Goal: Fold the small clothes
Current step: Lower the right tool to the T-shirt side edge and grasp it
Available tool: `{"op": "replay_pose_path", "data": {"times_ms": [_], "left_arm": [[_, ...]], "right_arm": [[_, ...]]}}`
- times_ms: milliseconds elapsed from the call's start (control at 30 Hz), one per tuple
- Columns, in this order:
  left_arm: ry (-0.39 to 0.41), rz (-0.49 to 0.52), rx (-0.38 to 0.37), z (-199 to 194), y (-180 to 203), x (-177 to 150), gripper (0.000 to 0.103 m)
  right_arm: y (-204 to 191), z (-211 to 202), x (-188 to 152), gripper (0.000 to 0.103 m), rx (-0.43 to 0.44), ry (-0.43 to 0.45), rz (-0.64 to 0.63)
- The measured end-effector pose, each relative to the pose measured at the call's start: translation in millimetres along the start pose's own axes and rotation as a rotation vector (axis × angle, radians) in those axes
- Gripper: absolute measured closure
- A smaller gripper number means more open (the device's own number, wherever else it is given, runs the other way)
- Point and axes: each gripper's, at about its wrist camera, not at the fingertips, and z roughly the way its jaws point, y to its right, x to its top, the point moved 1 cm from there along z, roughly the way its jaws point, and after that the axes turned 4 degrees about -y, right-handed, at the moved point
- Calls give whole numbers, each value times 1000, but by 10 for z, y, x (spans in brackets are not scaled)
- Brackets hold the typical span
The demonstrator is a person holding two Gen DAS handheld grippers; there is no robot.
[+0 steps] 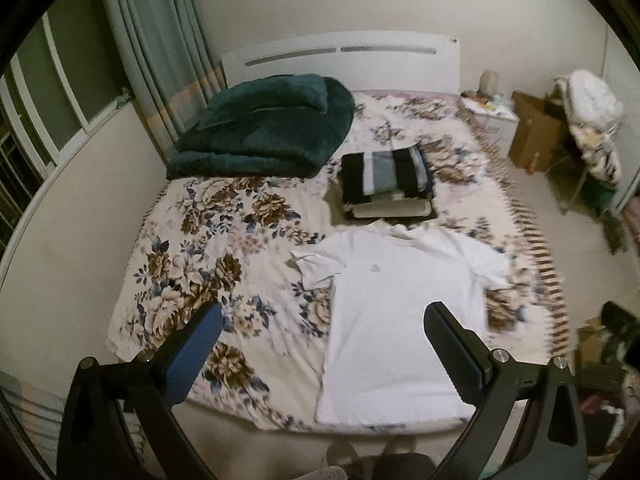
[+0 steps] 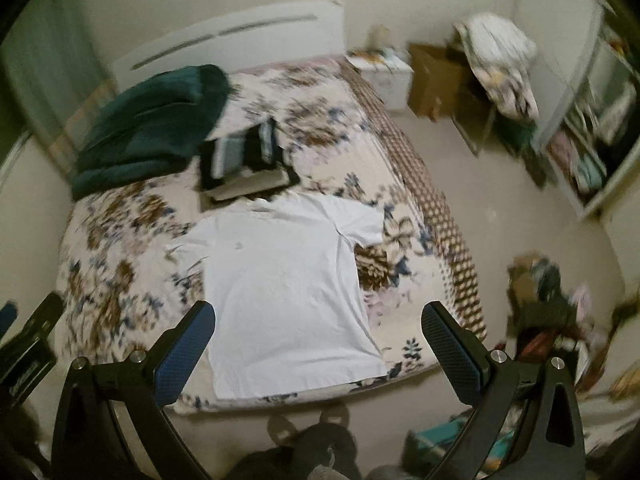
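White t-shirt (image 1: 400, 320) lies flat, unfolded, front up, collar toward the headboard, near the foot edge of the floral bedspread (image 1: 224, 240); stack of folded clothes (image 1: 386, 180) sits just beyond its collar, dark green blanket (image 1: 264, 132) heaped to the stack's left. Left gripper (image 1: 322, 320) fingers spread wide, empty, above the shirt's hem side; right gripper (image 2: 318, 318) likewise wide apart, holding nothing, over the shirt's lower half.

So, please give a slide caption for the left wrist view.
Open left tool above a white T-shirt spread flat on the floral bed.
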Motion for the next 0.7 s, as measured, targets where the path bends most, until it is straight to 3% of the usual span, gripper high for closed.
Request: {"op": "replay_pose_path", "data": {"times_ms": [233,500,700], "left_arm": [[-95,23,87,1524,449,59,0],[-312,-70,144,3252,967,-32,0],[-382,-129,161,4146,1270,-125,0]], "right_arm": [[766,1919,380,0,-3,-146,248],[1995,4491,730,1,149,-283,603],[2401,5957,884,18,218,-367,688]]}}
